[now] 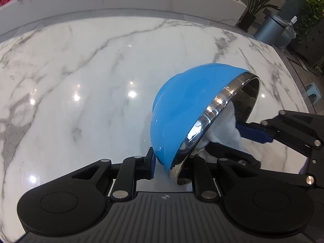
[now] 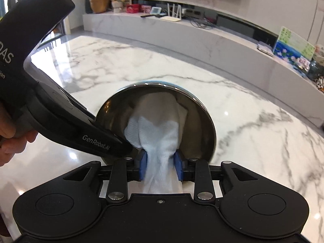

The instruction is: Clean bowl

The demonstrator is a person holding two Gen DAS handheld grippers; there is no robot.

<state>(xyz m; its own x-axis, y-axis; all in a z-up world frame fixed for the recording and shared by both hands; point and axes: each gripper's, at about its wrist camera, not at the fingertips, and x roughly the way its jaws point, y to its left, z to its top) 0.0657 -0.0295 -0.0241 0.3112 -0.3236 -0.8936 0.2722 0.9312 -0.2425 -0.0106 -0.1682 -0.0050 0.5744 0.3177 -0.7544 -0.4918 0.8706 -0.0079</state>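
left gripper [image 1: 172, 167] clamps the bowl [image 1: 182, 109] rim, blue outside; right gripper [image 2: 160, 167], squeezing white cloth [image 2: 160, 125], faces steel inside beside "genrobot.ai" lettering.

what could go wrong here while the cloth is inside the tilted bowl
1. The left gripper pinches the blue bowl only at its rim, tipped on its side above the marble table; hard wiping could twist it loose.
2. The right gripper holds the white cloth by a bunched end; it may slip out against the shiny steel interior.
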